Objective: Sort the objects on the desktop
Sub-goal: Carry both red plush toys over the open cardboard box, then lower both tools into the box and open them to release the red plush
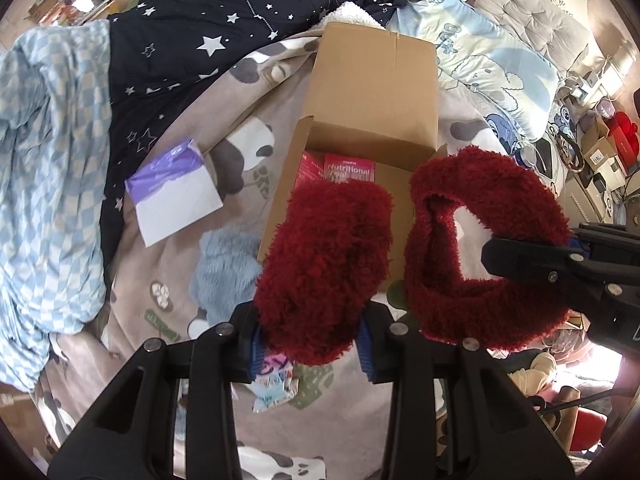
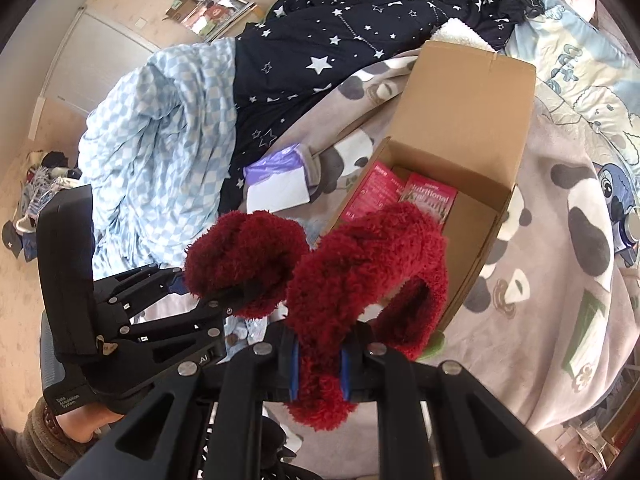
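Each gripper holds a fuzzy dark red slipper above the bed. My left gripper (image 1: 312, 346) is shut on one red slipper (image 1: 324, 268), also in the right wrist view (image 2: 244, 256). My right gripper (image 2: 320, 372) is shut on the other red slipper (image 2: 368, 276), also in the left wrist view (image 1: 480, 248), where the right gripper (image 1: 532, 256) reaches in from the right. Both slippers hang just in front of an open cardboard box (image 1: 376, 92) that holds pink packets (image 1: 350, 170).
A purple and white packet (image 1: 176, 192) and a fluffy light blue item (image 1: 224, 268) lie left of the box on the panda blanket (image 1: 160, 280). A small colourful wrapper (image 1: 276, 384) lies under my left gripper. Dark starry bedding (image 1: 208, 52) and a checked blue quilt (image 1: 48, 160) are piled behind.
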